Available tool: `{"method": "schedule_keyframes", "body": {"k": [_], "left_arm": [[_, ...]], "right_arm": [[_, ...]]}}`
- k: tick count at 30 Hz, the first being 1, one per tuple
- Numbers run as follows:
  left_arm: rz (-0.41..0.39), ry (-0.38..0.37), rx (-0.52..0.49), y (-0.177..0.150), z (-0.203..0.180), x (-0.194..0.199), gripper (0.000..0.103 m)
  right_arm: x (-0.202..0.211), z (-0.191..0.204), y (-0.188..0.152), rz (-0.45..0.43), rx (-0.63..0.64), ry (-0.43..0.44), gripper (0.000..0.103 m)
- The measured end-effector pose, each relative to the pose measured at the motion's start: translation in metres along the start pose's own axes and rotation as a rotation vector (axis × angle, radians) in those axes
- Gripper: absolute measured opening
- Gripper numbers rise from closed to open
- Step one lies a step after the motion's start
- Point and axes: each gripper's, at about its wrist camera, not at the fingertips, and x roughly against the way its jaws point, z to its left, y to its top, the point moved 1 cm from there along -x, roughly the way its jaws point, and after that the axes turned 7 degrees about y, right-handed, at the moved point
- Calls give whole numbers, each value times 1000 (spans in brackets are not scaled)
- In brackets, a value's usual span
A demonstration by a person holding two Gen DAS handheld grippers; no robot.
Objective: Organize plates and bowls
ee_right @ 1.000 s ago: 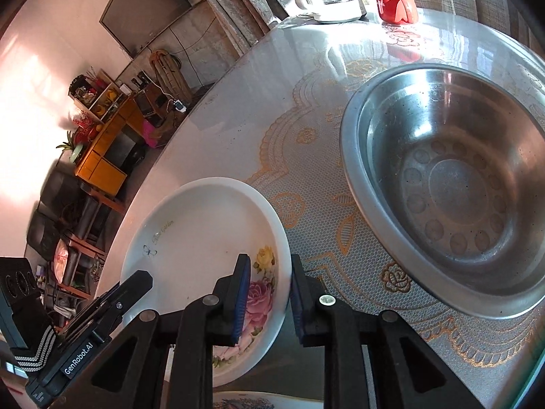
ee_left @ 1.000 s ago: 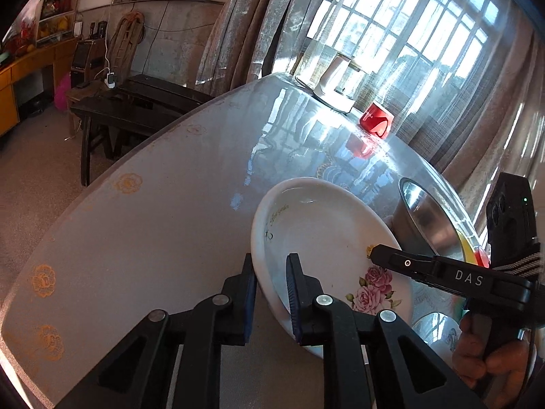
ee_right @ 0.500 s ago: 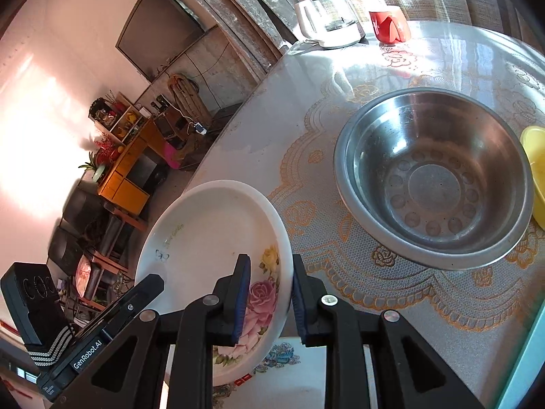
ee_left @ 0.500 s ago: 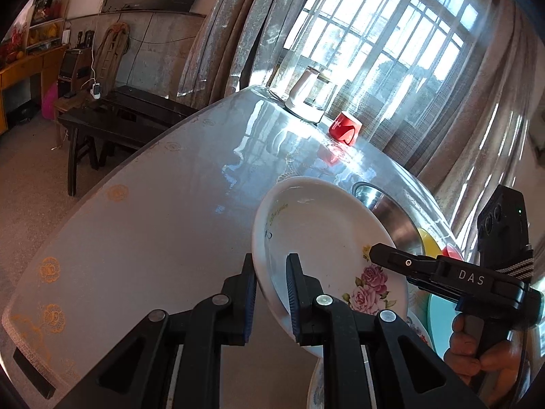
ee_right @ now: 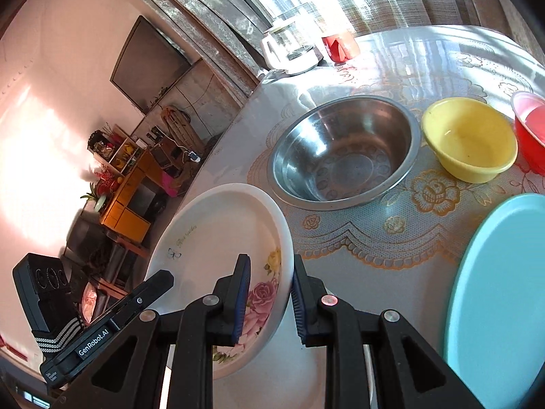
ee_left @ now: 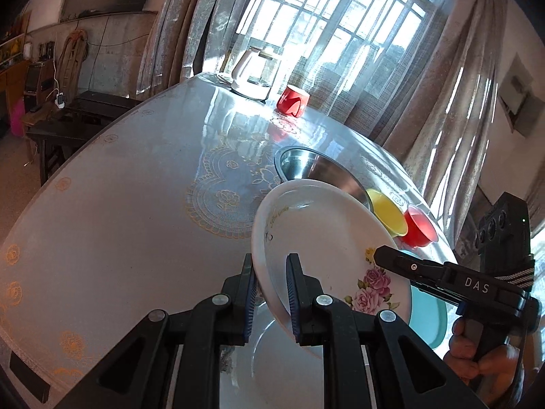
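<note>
Rose-printed white plate (ee_left: 327, 238) hangs tilted above the table (ee_left: 119, 225), held at opposite rims: the left gripper (ee_left: 270, 293) is clamped on its near edge, and the right gripper (ee_right: 269, 293) pinches the rim by the painted roses. Nothing lies in it. Under it rests a second white plate (ee_left: 286, 358) (only partly visible). Beyond stand three bowls in a row, all showing nothing inside: one steel bowl (ee_right: 344, 150), one yellow bowl (ee_right: 470, 139), one red bowl (ee_right: 531, 129). One turquoise plate (ee_right: 500, 289) lies flat beside them. At the far edge sit one glass kettle (ee_left: 252, 75) and one red cup (ee_left: 293, 100).
</note>
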Motion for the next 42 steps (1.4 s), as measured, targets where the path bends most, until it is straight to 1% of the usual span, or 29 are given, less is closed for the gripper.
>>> {"method": "schedule_keyframes", "body": {"k": [5, 14, 19, 26, 33, 36, 42], "left_arm": [[39, -43, -62, -12, -37, -8, 17], [96, -112, -183, -29, -104, -23, 17], [128, -133, -238, -37, -135, -34, 17], [167, -144, -307, -48, -171, -50, 18], [200, -154, -340, -54, -191, -63, 19], [213, -152, -350, -57, -198, -69, 19], [238, -143, -369, -63, -210, -80, 20]], "right_arm": [[32, -30, -12, -39, -61, -19, 24], [89, -79, -34, -122, -153, -78, 24], [109, -99, -40, -157, -196, -111, 24], [131, -129, -50, -189, -258, -169, 24], [147, -150, -60, -219, -295, -200, 24], [149, -158, -61, -224, -312, -210, 24], [151, -171, -64, -227, -335, -258, 24]]}}
